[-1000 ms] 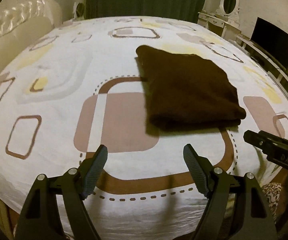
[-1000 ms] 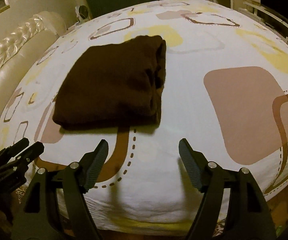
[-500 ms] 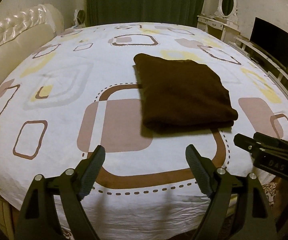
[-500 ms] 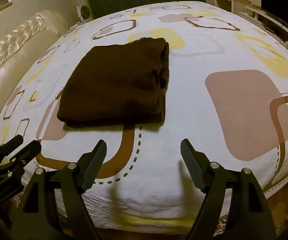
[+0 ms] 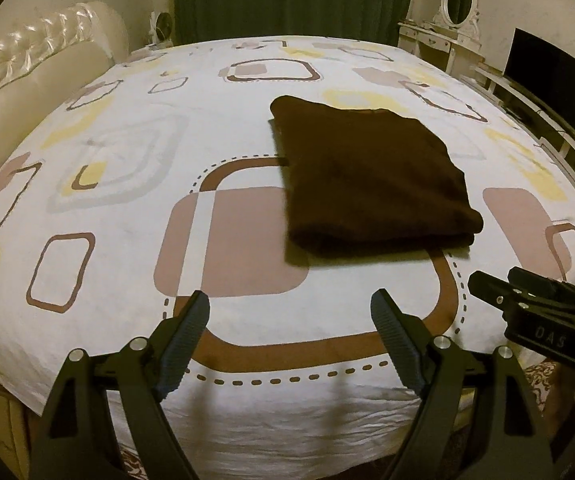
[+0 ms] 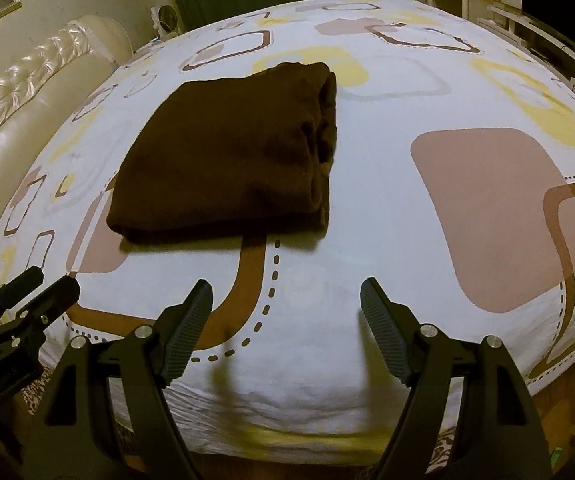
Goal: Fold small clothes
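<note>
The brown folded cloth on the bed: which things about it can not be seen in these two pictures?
- What garment the brown folded cloth is: both views show only a dark bundle.
- Its layers: the open side in the right wrist view is too dark to count.
- Its underside: hidden against the bed sheet.
- Neither open gripper, left gripper or right gripper, touches it.

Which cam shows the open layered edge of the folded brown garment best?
Right wrist. There the brown garment turns its stacked, open layers toward the camera along its right side. The left wrist view shows mostly the flat top and one rounded fold at the near edge.
</note>
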The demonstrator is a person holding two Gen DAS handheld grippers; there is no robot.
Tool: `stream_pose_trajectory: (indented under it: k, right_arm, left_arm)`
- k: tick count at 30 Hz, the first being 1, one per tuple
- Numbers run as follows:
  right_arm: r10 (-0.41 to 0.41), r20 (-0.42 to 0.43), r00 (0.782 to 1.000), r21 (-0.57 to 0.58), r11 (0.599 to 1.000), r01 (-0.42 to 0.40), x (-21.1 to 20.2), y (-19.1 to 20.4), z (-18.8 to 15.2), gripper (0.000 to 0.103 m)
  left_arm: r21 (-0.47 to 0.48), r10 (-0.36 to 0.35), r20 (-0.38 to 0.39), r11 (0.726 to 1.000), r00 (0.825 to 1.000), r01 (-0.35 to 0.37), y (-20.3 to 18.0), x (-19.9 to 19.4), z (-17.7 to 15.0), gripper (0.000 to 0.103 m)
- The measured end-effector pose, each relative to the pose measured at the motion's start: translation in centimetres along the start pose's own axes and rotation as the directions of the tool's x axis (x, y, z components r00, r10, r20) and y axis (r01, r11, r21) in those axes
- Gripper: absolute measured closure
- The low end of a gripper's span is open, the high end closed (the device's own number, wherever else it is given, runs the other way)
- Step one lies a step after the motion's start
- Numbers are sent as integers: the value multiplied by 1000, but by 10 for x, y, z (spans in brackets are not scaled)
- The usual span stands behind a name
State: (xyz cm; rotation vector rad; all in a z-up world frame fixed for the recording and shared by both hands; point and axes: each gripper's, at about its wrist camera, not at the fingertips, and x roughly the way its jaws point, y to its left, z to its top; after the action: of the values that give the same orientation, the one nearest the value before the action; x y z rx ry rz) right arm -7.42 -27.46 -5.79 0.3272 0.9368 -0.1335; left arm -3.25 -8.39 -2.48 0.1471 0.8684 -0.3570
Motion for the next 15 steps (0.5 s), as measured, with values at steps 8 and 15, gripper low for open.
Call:
stream_pose_trajectory:
  k: [8,15]
  right_arm:
    - [-1,-6,1000,-5,1000,1,2,0,-1,27]
    - [-1,-12,1000,-8,1000,1,4,1,-3,27]
  left_arm:
    - [-11,-3,2,1000,1000,3,1,-3,1,21]
    - [-7,-3,21,1000,1000,3,0,-6,2,18]
